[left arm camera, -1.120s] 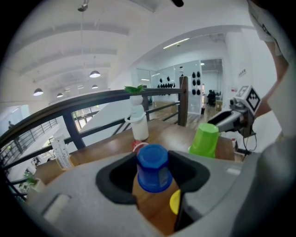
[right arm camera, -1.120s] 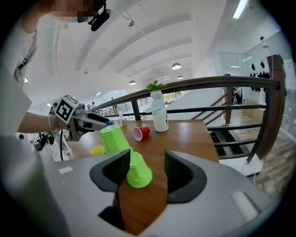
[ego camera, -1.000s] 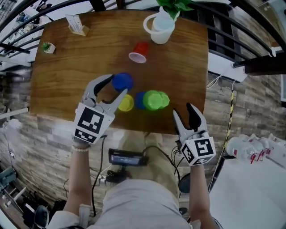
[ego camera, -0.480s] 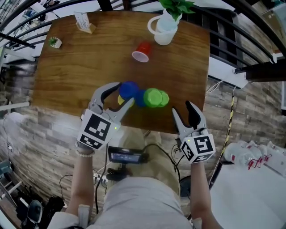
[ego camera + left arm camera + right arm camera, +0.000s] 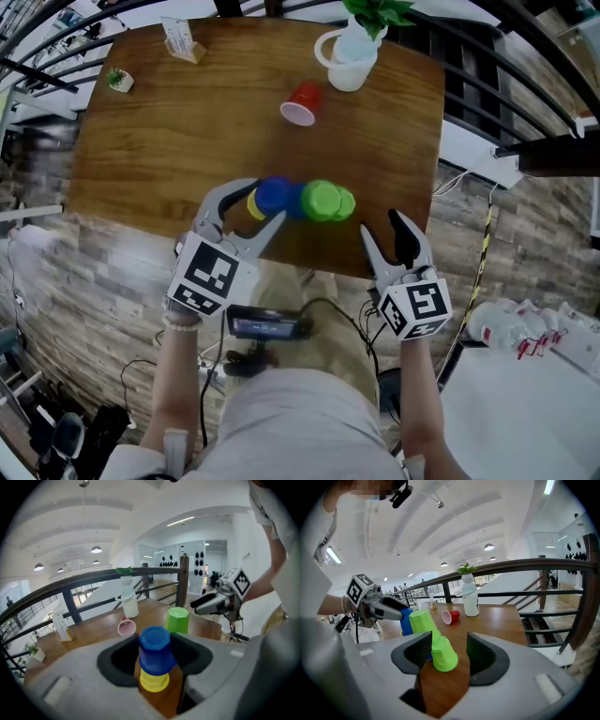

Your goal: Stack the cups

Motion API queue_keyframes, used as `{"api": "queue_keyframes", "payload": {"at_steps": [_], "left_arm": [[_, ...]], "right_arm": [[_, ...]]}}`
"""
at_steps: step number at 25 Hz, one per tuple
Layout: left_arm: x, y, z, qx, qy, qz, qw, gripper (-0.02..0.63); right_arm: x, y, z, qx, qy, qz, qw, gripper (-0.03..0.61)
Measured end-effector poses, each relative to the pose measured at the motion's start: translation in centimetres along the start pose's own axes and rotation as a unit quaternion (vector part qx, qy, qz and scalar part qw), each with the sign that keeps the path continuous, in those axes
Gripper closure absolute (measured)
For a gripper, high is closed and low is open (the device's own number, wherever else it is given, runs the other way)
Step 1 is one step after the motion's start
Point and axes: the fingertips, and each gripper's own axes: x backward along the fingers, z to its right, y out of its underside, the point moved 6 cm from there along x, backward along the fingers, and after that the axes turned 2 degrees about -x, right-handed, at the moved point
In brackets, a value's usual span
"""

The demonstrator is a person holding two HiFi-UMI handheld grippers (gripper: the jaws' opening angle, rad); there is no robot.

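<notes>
My left gripper [image 5: 265, 199] is shut on an upside-down blue cup [image 5: 154, 649], which stands over a yellow cup [image 5: 153, 680]; only the yellow cup's lower part shows beneath it. A second blue cup [image 5: 295, 202] stands right beside them, then two upside-down green cups [image 5: 323, 200] near the table's front edge. A red cup [image 5: 300, 103] lies on its side further back. My right gripper [image 5: 382, 227] hangs open off the front edge, pointing at the green cups [image 5: 444, 654] with nothing gripped.
A white jug [image 5: 349, 61] with a green plant stands at the back of the wooden table [image 5: 150, 141]. A small card holder [image 5: 180, 39] and a tiny potted plant [image 5: 119, 81] sit at the back left. Black railings run behind the table.
My left gripper has carried the blue cup to the right and towards me, from beside the yellow cup to over it. The right gripper has stayed put.
</notes>
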Motion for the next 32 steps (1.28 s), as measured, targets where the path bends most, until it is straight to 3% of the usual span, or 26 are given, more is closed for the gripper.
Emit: {"api": "queue_keyframes", "payload": {"at_steps": [17, 21, 27, 32], "left_arm": [[0.7, -0.5, 0.3, 0.004, 0.012, 0.020, 0.9997, 0.365], [1.6, -0.6, 0.0, 0.010, -0.001, 0.031, 0.9995, 0.365], [2.8, -0.3, 0.1, 0.028, -0.022, 0.042, 0.9985, 0.364], [3.9, 0.4, -0.3, 0.051, -0.044, 0.047, 0.9966, 0.365]], "right_arm": [[-0.1, -0.8, 0.7, 0.014, -0.005, 0.004, 1.000, 0.357], [-0.8, -2.2, 1.4, 0.045, -0.020, 0.005, 0.999, 0.357], [-3.1, -5.0, 3.2, 0.134, -0.046, -0.011, 0.990, 0.357], [-6.5, -6.7, 4.0, 0.158, -0.079, -0.022, 0.984, 0.357]]}}
